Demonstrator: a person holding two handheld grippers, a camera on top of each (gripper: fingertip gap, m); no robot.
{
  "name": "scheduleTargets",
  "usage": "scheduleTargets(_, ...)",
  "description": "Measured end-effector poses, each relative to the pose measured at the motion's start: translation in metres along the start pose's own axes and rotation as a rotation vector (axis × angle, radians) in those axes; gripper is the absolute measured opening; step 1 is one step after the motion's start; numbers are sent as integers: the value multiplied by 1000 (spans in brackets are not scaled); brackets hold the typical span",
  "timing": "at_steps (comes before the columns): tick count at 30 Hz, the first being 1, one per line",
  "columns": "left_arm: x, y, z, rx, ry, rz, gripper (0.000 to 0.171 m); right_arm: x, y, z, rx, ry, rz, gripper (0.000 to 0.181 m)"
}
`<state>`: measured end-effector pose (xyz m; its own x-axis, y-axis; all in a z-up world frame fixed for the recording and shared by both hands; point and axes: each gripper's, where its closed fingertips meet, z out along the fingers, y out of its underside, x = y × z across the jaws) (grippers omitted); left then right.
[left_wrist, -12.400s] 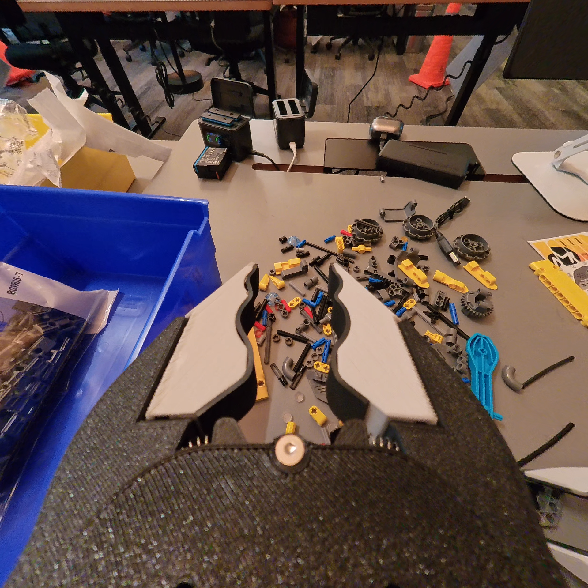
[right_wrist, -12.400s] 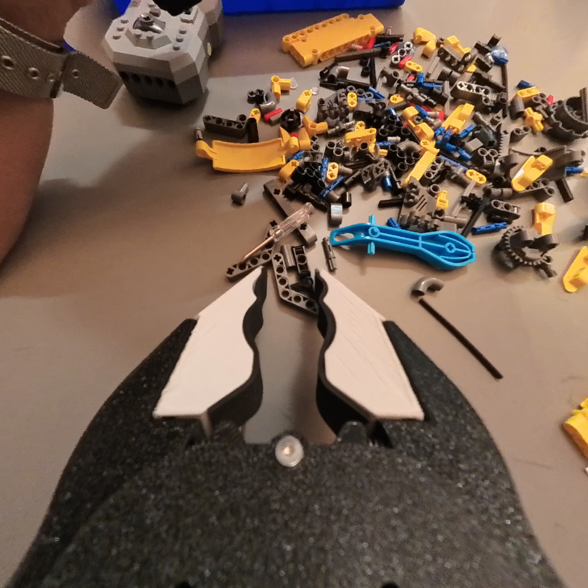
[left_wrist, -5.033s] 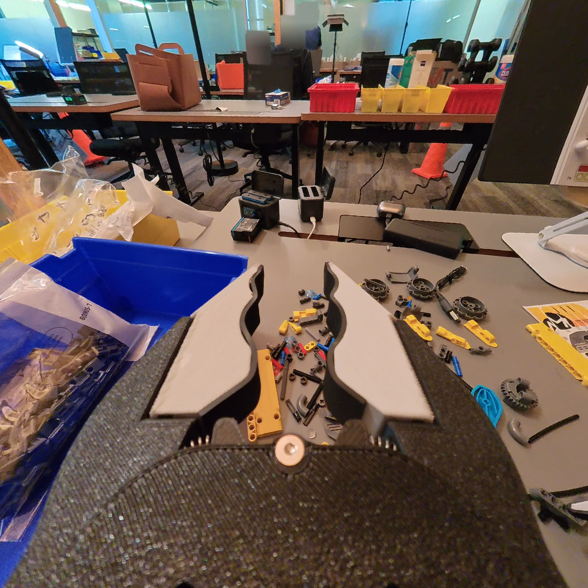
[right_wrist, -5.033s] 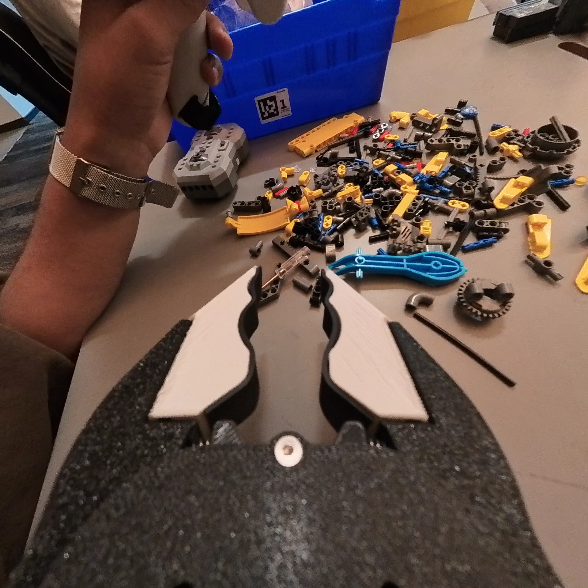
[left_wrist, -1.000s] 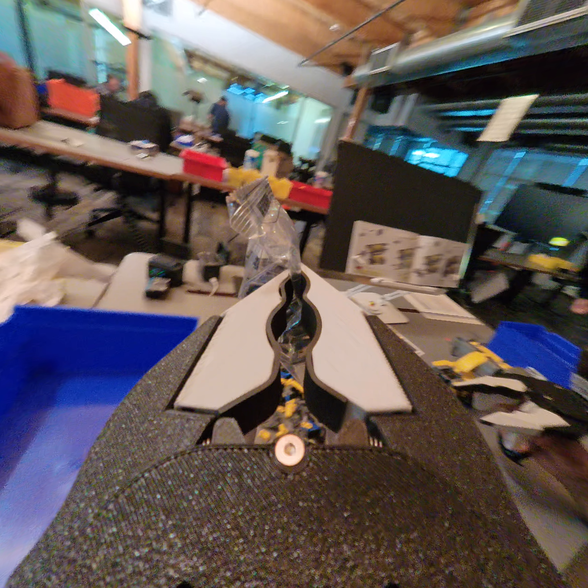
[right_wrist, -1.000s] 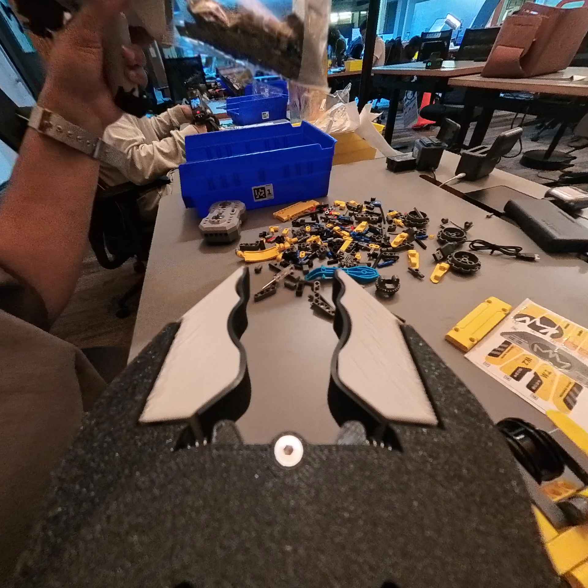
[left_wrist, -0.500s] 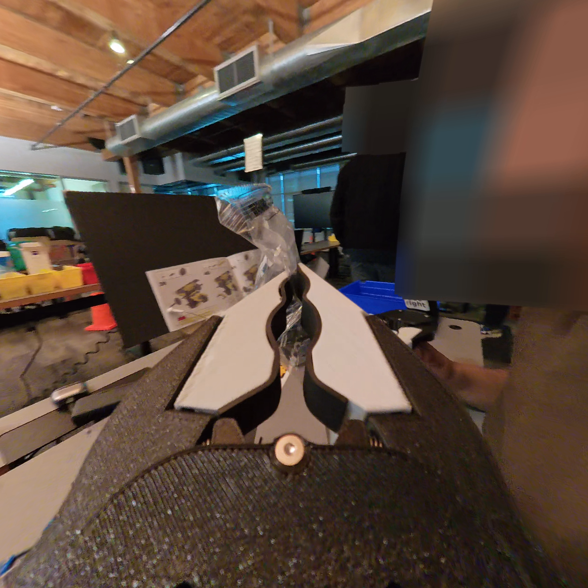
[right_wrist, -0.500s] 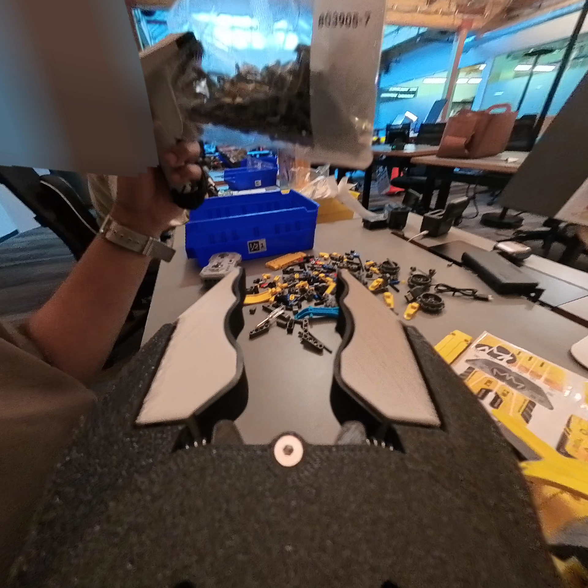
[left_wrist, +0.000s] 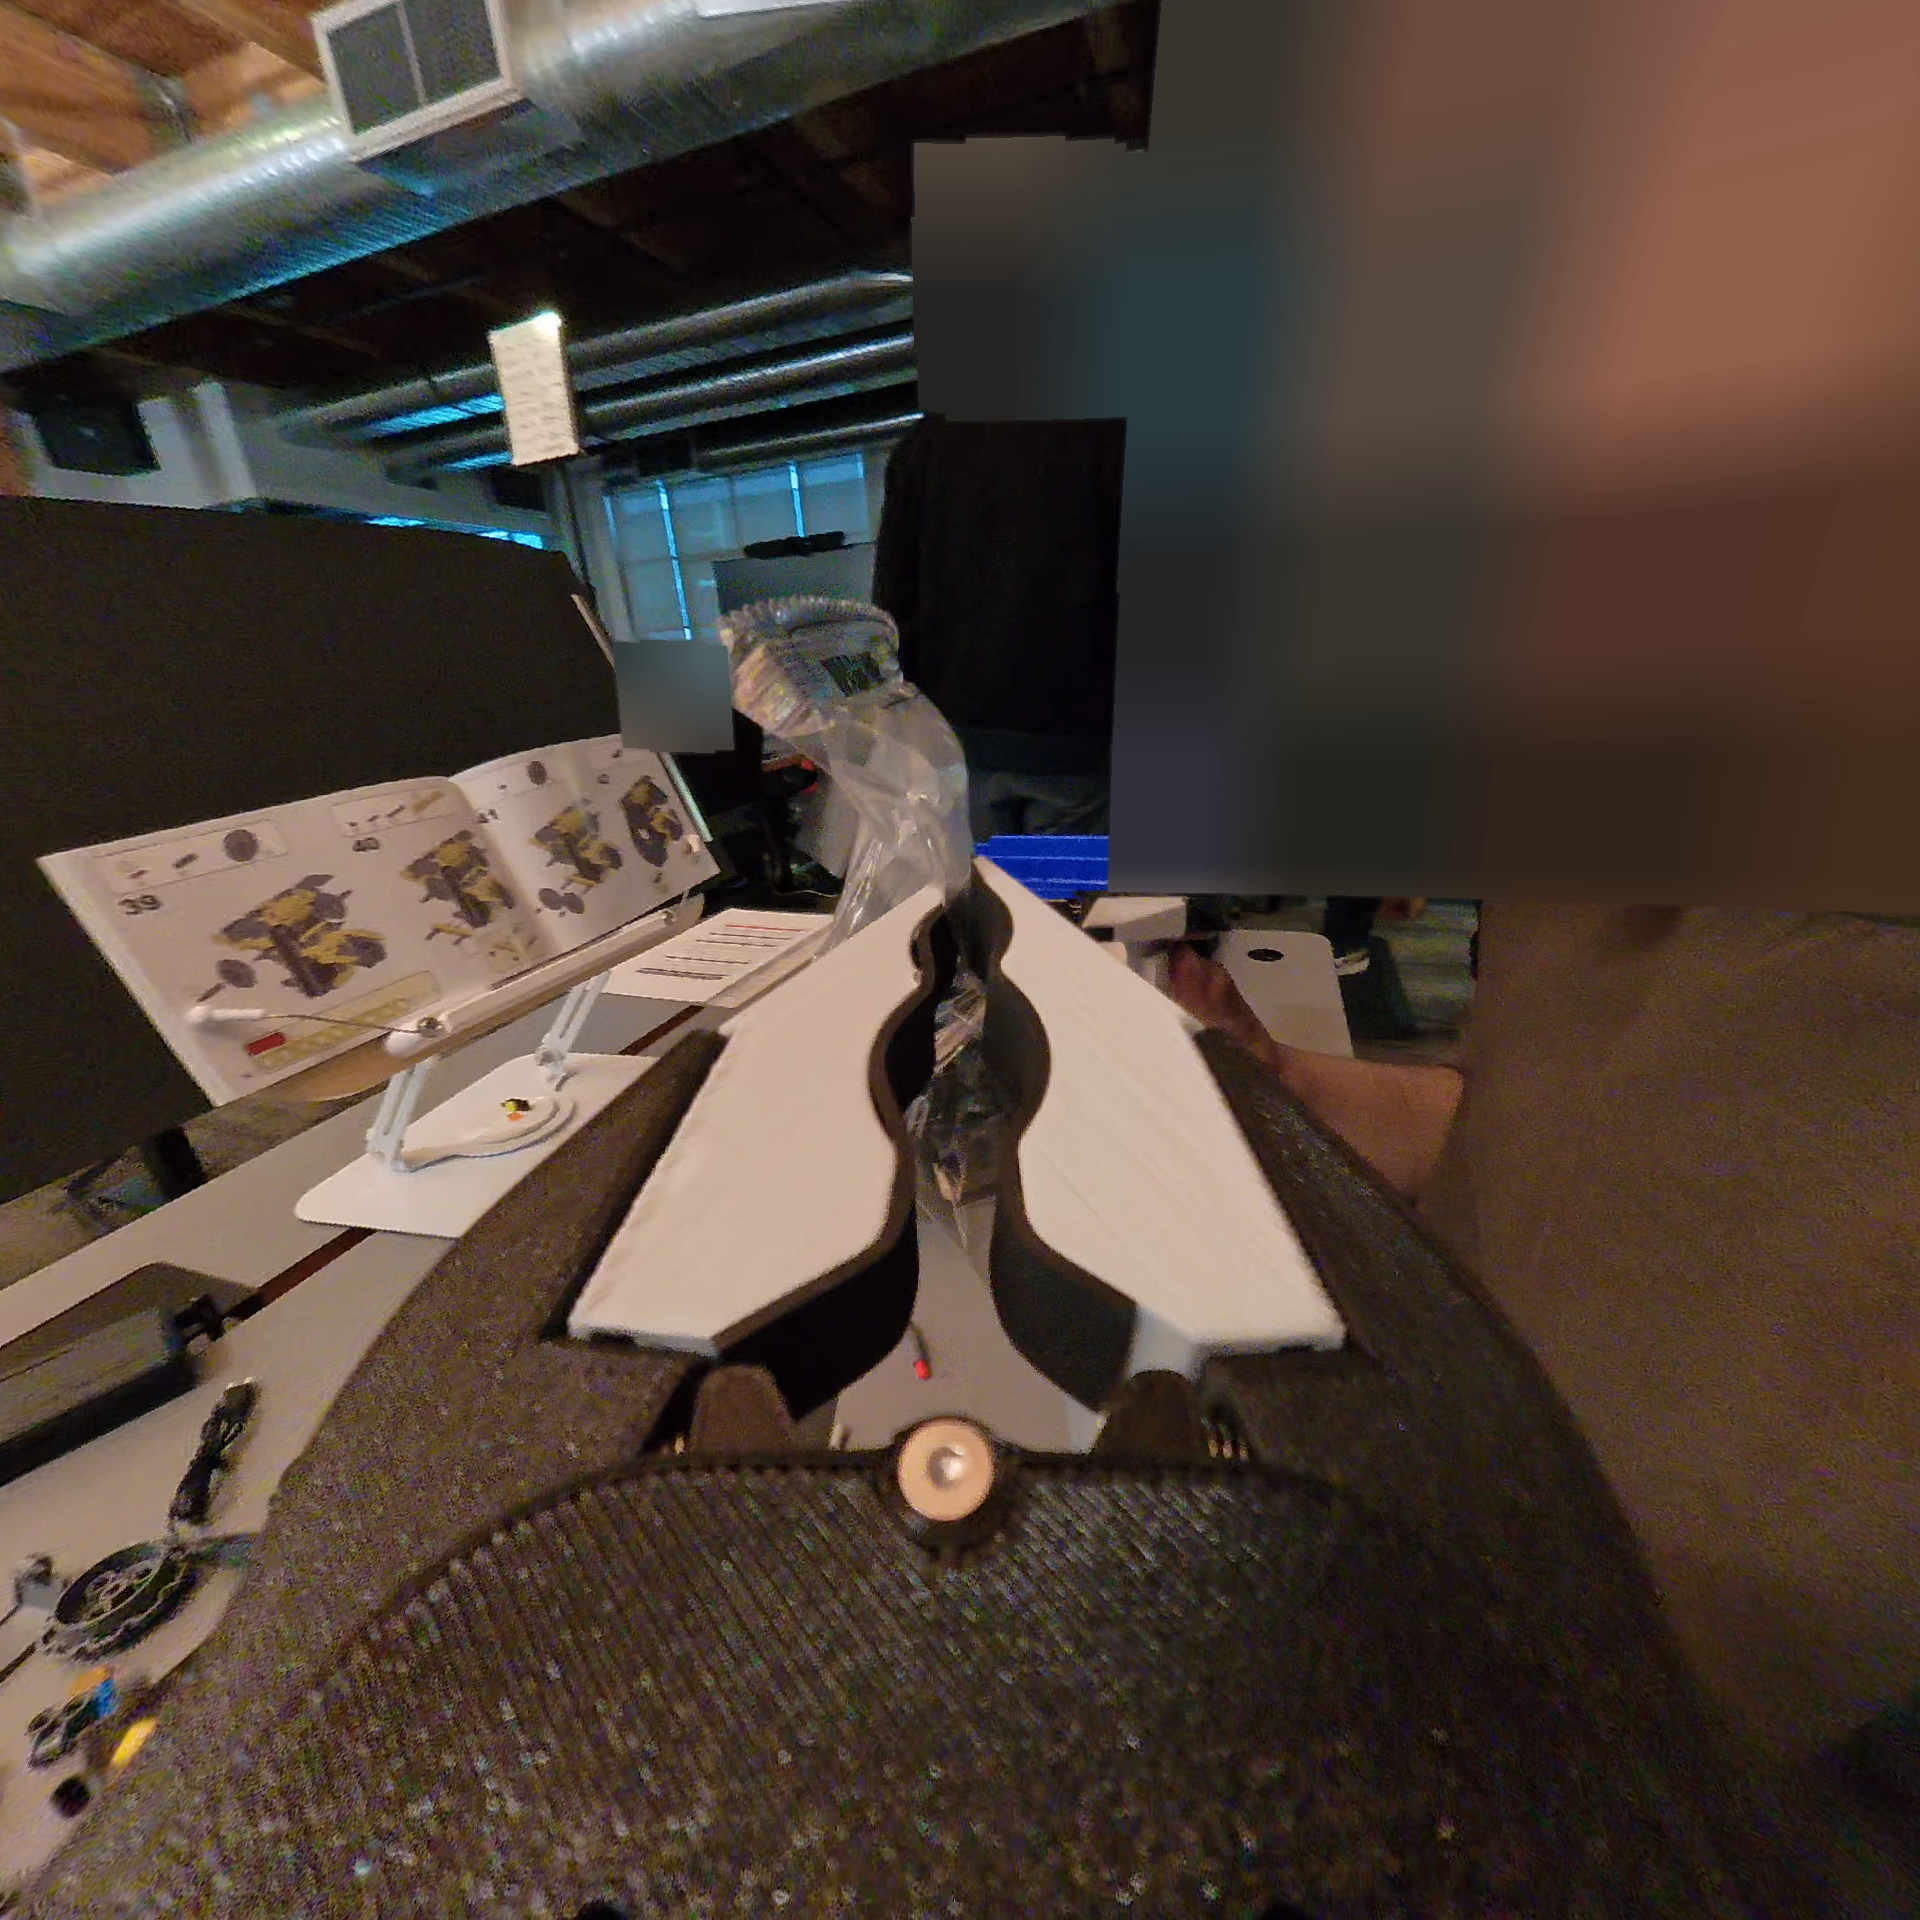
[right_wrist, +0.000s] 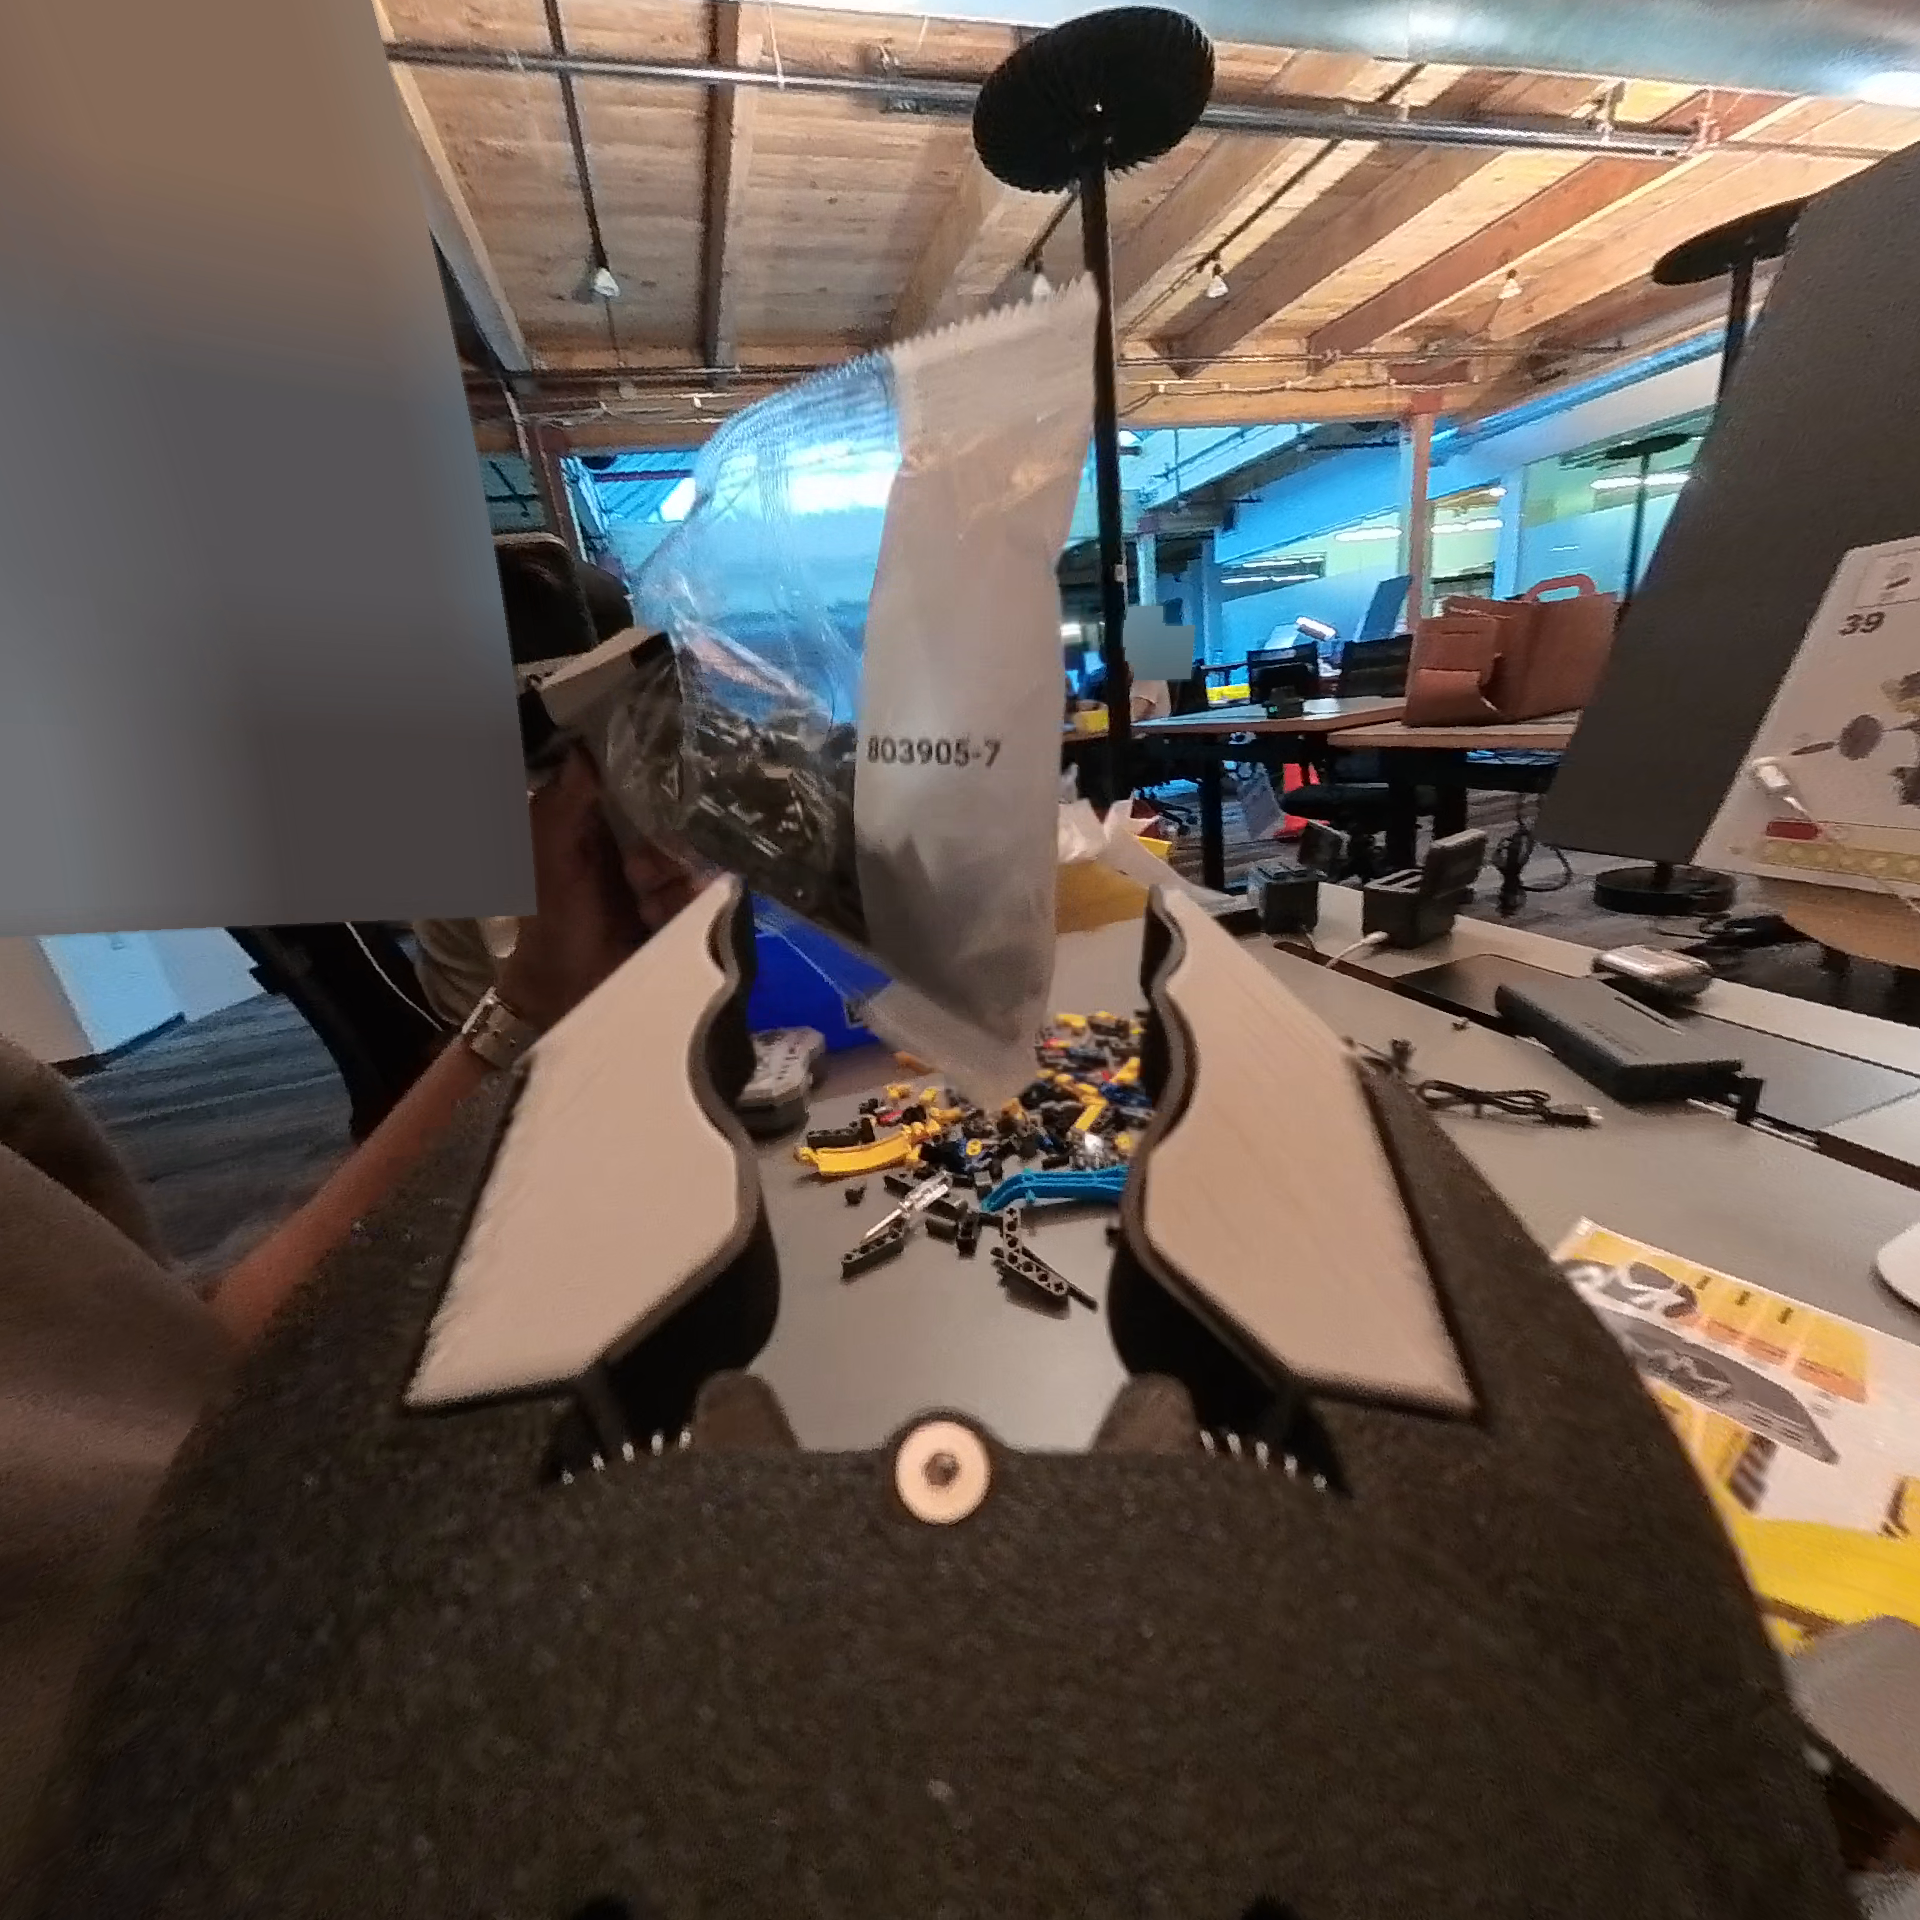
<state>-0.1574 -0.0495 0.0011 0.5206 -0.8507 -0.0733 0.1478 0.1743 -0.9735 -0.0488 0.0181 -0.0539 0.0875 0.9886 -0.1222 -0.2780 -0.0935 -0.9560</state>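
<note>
Fingers of the left gripper are closed together, pinching a clear plastic bag of small dark parts at their tips; the crumpled upper portion of the bag rises above the fingertips, and more film with dark pieces shows in the narrow gap behind them. Left of these fingers, an open instruction booklet rests tilted on a white stand, with a black panel behind it. Farther left and below, a black cable and a few loose parts lie on the grey table.

In the right wrist view, the left gripper appears at upper left, clamped on the same bag, which hangs in the air above and between the fingers of the right gripper. The right gripper's fingers stand wide apart and grip nothing. The lowest corner of the bag hangs just above the pile of small yellow, black and blue building parts on the table beyond the fingertips. A grey blocky unit and a blue bin sit behind the left finger. Right of the right finger lie a black cable, a black flat box and a yellow printed sheet.
</note>
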Motion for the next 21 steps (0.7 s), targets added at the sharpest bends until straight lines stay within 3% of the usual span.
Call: scheduleTargets(21,18,36,35,-122,148,-37,0,-4,-8,-20,63,-38,81,65)
